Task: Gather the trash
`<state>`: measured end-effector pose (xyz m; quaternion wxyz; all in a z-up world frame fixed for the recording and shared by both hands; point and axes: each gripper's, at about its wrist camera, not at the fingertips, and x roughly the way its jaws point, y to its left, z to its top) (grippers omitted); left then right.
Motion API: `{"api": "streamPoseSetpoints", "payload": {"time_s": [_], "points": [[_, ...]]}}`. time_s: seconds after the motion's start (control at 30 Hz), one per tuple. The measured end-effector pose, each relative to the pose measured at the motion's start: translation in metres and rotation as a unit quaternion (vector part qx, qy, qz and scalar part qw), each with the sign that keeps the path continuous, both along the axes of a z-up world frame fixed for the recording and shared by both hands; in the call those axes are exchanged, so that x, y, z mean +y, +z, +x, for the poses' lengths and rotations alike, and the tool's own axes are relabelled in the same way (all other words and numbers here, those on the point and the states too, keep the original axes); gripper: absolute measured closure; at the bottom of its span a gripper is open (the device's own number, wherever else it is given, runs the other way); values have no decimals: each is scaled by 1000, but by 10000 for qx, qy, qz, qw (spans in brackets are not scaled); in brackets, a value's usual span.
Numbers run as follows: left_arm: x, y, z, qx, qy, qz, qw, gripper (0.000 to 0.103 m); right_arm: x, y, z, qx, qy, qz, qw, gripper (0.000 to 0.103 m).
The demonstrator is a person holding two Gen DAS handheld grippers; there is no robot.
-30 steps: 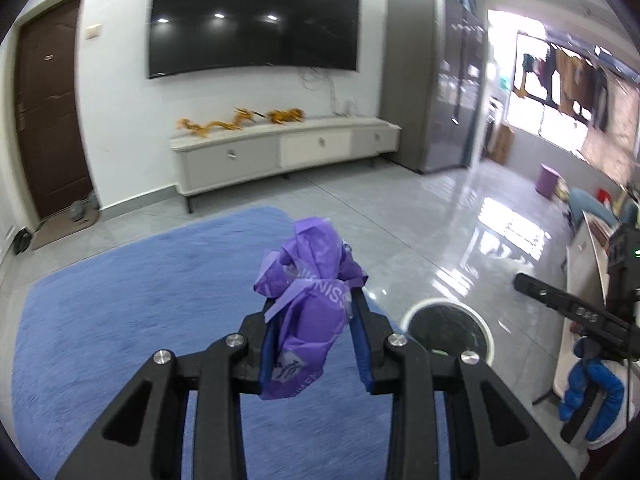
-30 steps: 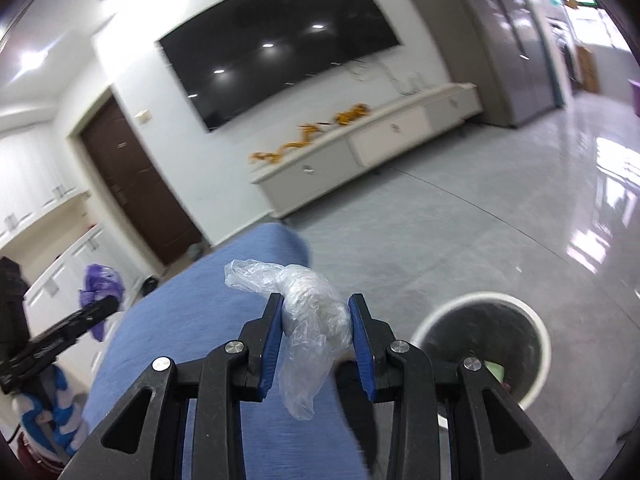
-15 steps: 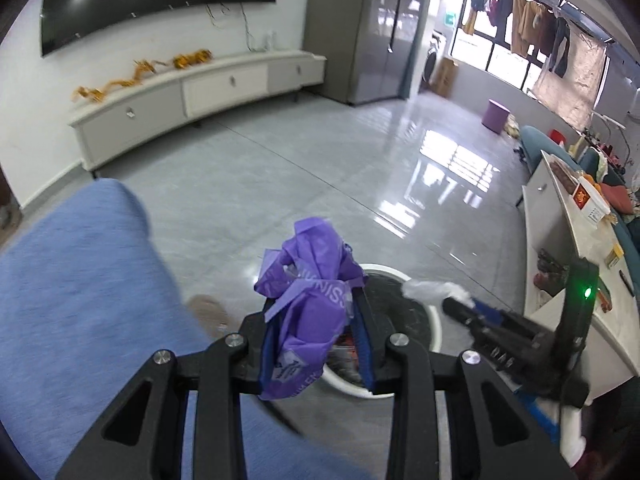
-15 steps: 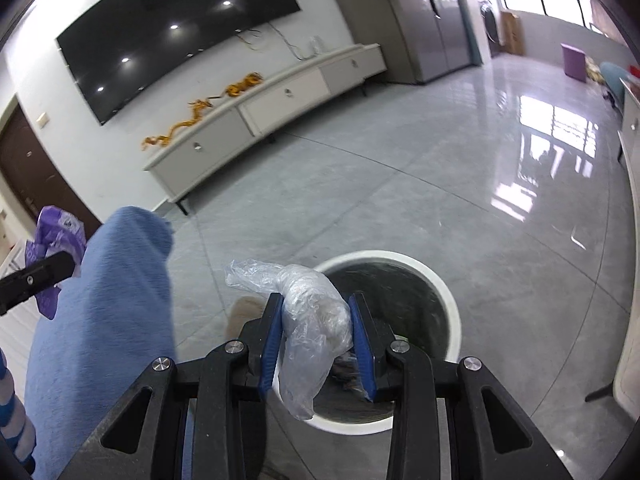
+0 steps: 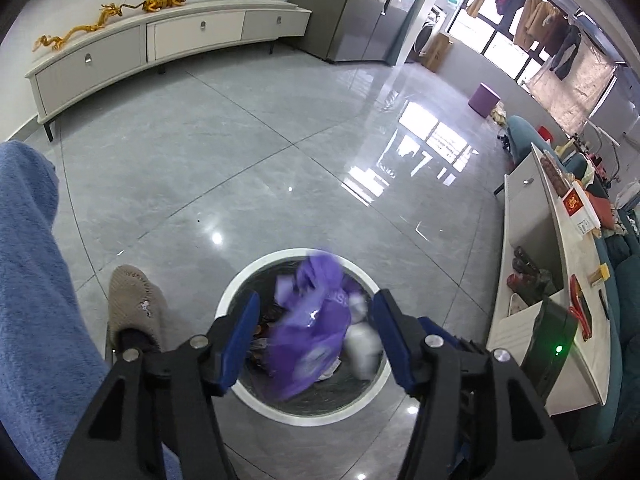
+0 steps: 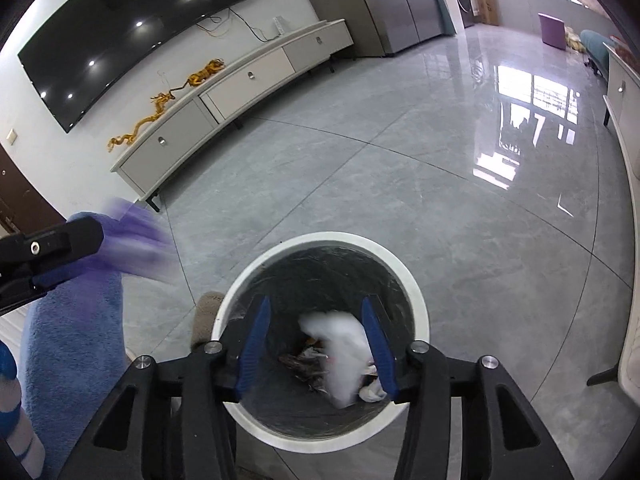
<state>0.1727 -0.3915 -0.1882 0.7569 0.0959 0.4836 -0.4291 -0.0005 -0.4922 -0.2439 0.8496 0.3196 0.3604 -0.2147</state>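
Both the left gripper (image 5: 316,336) and right gripper (image 6: 316,344) gape wide above the round white-rimmed bin (image 6: 416,280), the crumpled purple plastic bag (image 5: 308,340) and clear film wad (image 6: 340,356) blurred between the fingers; both look light, soft, slippery, best pinched at a bunched fold.

The bin (image 5: 304,410) stands on the floor (image 5: 280,168), a slipper (image 5: 136,304) just left of it, cabinet (image 5: 160,40) behind.

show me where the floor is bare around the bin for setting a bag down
Bare grey tile floor runs from the trash bin out to the TV cabinet. Crowded spots: a slippered foot touches the bin's left, the white sideboard flanks its right.
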Motion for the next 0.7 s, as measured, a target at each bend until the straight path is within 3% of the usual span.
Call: {"api": "streamPoseSetpoints", "payload": {"time_s": [0.3, 0.7], "points": [[6, 8, -9, -150, 177, 120, 9997, 45, 7, 6, -11, 28, -114, 85, 9999, 56], [88, 59, -23, -1163, 947, -83, 9887, 45, 60, 67, 6, -360, 384, -545, 9971, 53]]}}
